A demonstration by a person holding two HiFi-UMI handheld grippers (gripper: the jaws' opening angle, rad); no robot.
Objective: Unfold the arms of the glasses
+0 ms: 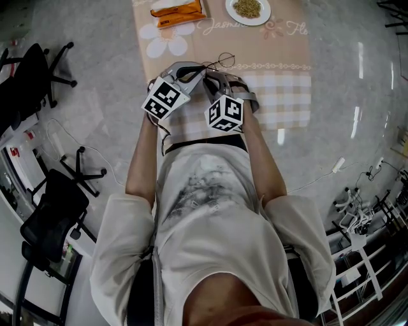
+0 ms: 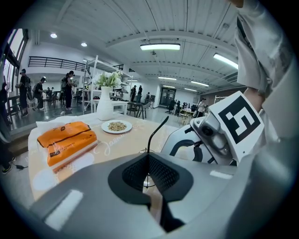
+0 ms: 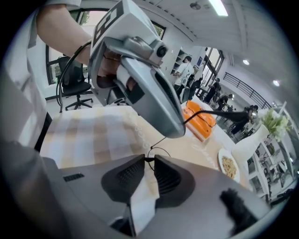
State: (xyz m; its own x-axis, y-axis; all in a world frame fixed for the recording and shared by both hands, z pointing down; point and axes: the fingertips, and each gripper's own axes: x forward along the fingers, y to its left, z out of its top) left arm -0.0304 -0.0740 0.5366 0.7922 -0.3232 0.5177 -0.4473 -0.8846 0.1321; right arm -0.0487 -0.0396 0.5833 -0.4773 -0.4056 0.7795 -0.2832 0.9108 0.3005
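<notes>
Only gripper views show left claw (image 2: 148, 158), right claw (image 3: 149, 160) pinching glasses (image 2: 161, 122).

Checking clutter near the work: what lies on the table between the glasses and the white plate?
Nothing: in the head view only bare tablecloth, with printed lettering, runs from the glasses to the plate.
</notes>
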